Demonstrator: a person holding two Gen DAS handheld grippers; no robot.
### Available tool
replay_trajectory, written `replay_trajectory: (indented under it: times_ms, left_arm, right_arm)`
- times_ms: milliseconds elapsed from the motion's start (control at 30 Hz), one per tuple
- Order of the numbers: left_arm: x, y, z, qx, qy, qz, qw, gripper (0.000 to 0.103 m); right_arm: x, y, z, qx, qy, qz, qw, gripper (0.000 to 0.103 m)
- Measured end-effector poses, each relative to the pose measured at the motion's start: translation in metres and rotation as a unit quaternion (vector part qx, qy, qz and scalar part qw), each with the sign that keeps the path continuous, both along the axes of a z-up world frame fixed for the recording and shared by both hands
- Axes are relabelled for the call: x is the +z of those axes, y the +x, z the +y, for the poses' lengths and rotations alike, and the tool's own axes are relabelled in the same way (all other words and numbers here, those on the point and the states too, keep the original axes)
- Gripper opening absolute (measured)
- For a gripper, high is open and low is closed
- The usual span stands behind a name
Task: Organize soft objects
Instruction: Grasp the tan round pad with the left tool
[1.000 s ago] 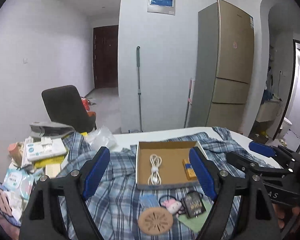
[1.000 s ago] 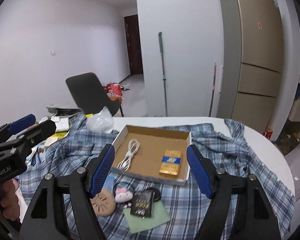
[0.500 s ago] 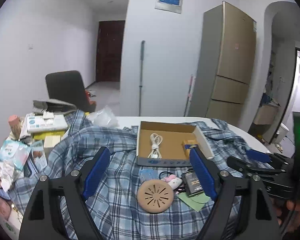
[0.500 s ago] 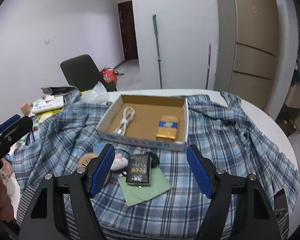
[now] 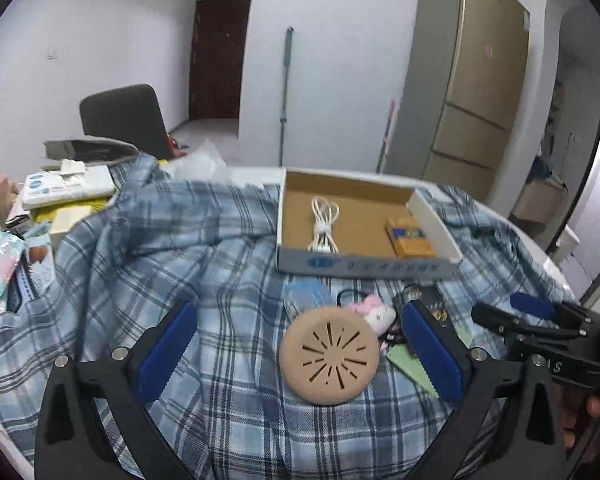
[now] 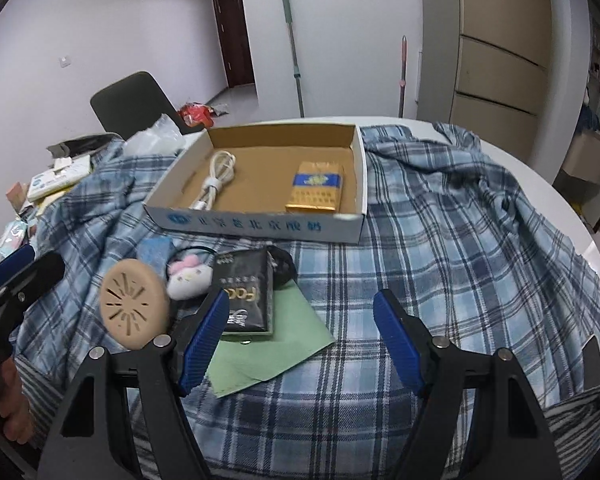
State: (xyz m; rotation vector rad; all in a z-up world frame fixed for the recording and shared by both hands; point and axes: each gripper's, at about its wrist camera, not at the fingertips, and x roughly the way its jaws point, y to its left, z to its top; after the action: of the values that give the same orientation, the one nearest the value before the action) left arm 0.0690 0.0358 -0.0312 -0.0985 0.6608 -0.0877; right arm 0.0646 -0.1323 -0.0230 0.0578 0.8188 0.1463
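Soft objects lie ungathered between two parted, empty claws.

Left claw (image 5: 296,350), its fingers spread apart, brackets a tan round pad (image 5: 329,356) resting on the plaid shirt (image 5: 160,272); right claw (image 6: 300,334), likewise spread, hangs over a black pouch (image 6: 246,300) and green cloth (image 6: 268,354). A small plush toy (image 6: 190,274) lies between pad and pouch. Beyond, the cardboard box (image 6: 260,222) already holds a white cable (image 6: 216,184) and a yellow pack (image 6: 318,186). Judged progress: early; nothing gripped. The table (image 6: 572,200) is mostly hidden beneath the shirt, and the clutter at far left is too blurred to name.
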Motion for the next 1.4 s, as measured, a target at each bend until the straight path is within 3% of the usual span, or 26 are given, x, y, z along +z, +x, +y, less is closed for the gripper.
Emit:
replay_trajectory:
  times_ms: [167,300,433,667,900,1100,1233,1333,1400]
  left_arm:
    - [-0.011,0.008,-0.01,-0.031,0.012,0.024,0.9992,0.103]
    - [-0.016,0.018,-0.016,-0.051,0.029,0.036,0.9977,0.103]
    - [-0.029,0.032,-0.015,-0.065,0.002,0.066,0.9957,0.103]
    - [-0.047,0.045,-0.019,-0.068,-0.001,0.118,0.9906,0.103]
    - [-0.058,0.048,-0.034,-0.098,0.019,0.147,0.9841,0.103]
    - [-0.066,0.053,-0.032,-0.089,0.023,0.168,0.9815,0.103]
    - [-0.065,0.052,-0.03,-0.093,0.011,0.16,0.9827,0.082]
    - [-0.061,0.047,-0.031,-0.09,0.02,0.146,0.985,0.075]
    - [-0.056,0.044,-0.027,-0.086,0.011,0.131,0.9875,0.05]
  right_arm:
    - [-0.017,0.009,0.001,0.0,-0.013,0.009,1.0,0.074]
    - [-0.025,0.01,0.002,-0.004,-0.022,0.005,1.0,0.095]
    - [-0.025,0.009,0.004,0.007,-0.018,-0.008,1.0,0.1]
    - [-0.031,0.008,0.007,0.006,-0.025,-0.013,1.0,0.101]
    - [-0.033,0.009,0.004,0.007,-0.012,-0.01,1.0,0.101]
    - [-0.035,0.011,0.002,0.006,-0.003,-0.004,1.0,0.101]
    - [-0.034,0.01,0.002,0.003,-0.004,-0.005,1.0,0.101]
    - [-0.03,0.007,0.002,-0.001,-0.008,-0.017,1.0,0.101]
    - [-0.029,0.007,0.004,-0.001,-0.015,-0.018,1.0,0.101]
